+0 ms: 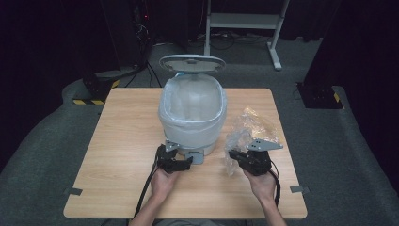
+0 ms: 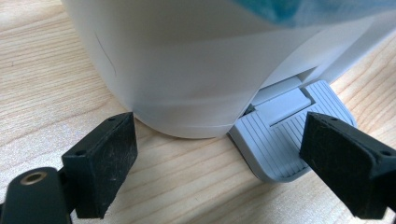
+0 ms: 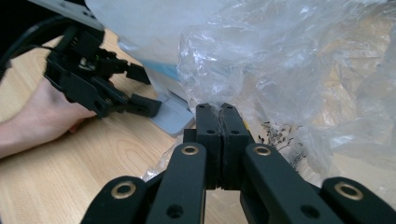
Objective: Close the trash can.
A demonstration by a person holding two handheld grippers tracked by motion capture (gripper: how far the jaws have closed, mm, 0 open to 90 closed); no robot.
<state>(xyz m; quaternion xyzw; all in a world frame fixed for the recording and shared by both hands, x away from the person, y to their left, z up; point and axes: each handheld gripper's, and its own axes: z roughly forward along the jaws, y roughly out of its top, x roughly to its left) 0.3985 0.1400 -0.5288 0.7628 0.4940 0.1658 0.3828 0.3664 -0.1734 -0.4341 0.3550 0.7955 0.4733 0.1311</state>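
The right gripper [image 3: 221,108] has its jaws pressed together on a fold of the clear bag [image 3: 299,70]; its own view shows that pinch close up, with dark specks inside the plastic. The high view shows instead the whole crumpled bag [image 1: 249,129] lying on the table [image 1: 122,141] just right of the bin [image 1: 192,113], with something tan inside it. The left gripper [image 2: 219,154] holds nothing, its jaws wide apart: one by the bin's base, the other over the grey pedal [image 2: 275,149]. From above, the bin's lid [image 1: 192,63] stands up and a liner covers its rim. Two grippers, one bag, one bin, one pedal.
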